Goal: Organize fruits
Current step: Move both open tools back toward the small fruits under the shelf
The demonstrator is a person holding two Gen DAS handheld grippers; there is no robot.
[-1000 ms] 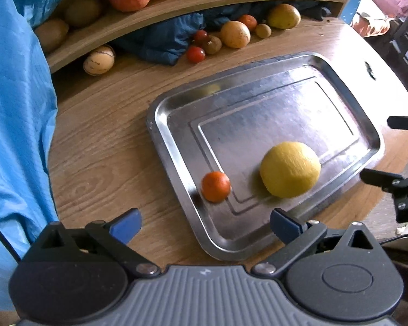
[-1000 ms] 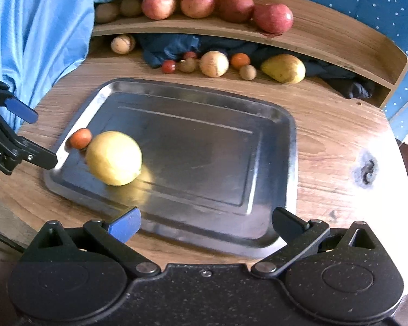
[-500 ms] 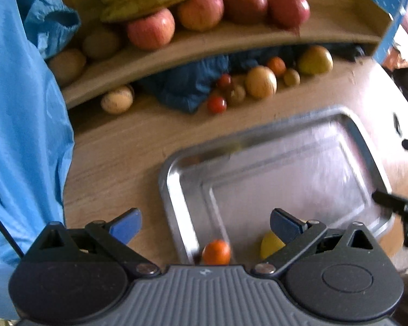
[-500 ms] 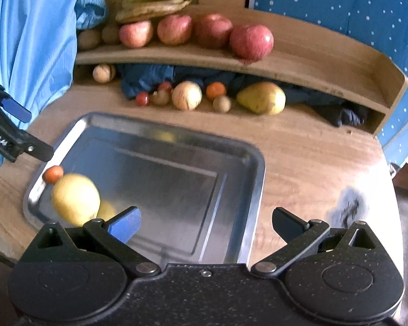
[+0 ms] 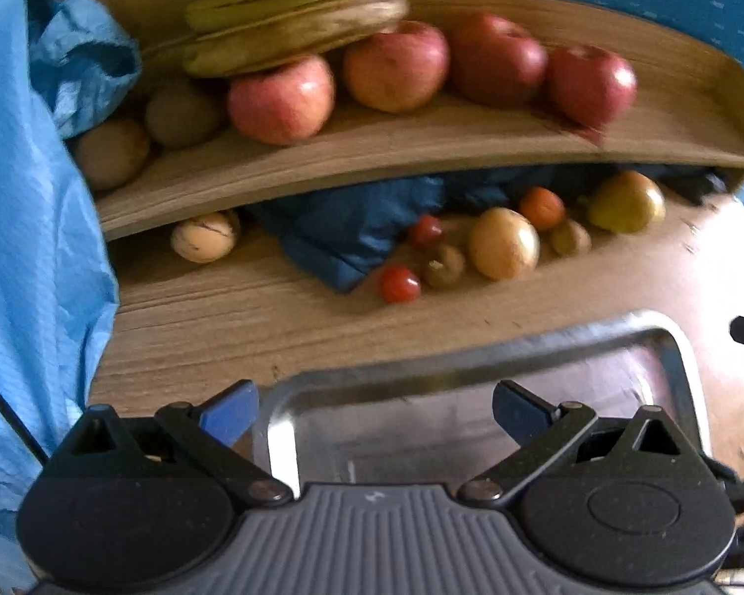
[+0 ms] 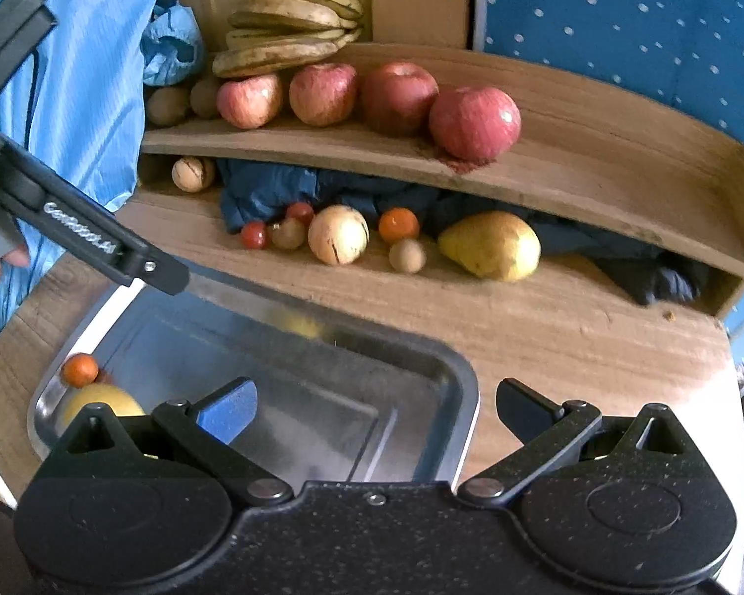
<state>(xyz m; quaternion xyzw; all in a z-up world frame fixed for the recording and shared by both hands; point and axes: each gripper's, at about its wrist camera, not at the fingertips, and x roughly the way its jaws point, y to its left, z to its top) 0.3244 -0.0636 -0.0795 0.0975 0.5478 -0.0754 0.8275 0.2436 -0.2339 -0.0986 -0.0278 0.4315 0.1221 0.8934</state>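
- Two fruits are already sitting in the steel tray point(image 6: 451, 396): a small orange fruit point(image 6: 79, 369) at its nine o'clock rim, and a big yellow fruit point(image 6: 99, 401) touching it on the near side.
- The rest are waiting at twelve o'clock under the wooden shelf point(image 6: 322, 148): two red tomatoes point(image 6: 254, 234), a pale round fruit point(image 6: 338, 234), a pear point(image 6: 491, 245).
- Both tools are hovering with fingers spread apart and nothing between them: left gripper point(image 5: 372, 404), right gripper point(image 6: 374, 404).
- Risk, I'm judging: those round fruits are lying close together, so a wide reach is likely nudging a neighbour and sending it rolling toward the dark blue cloth point(image 6: 273, 188).
- Another risk: the shelf edge is hanging low over them, so a high approach could be knocking it.
- The yellow fruit is being half hidden by the right tool's body.
- The left view is blurring badly, and its tray contents are cut off.
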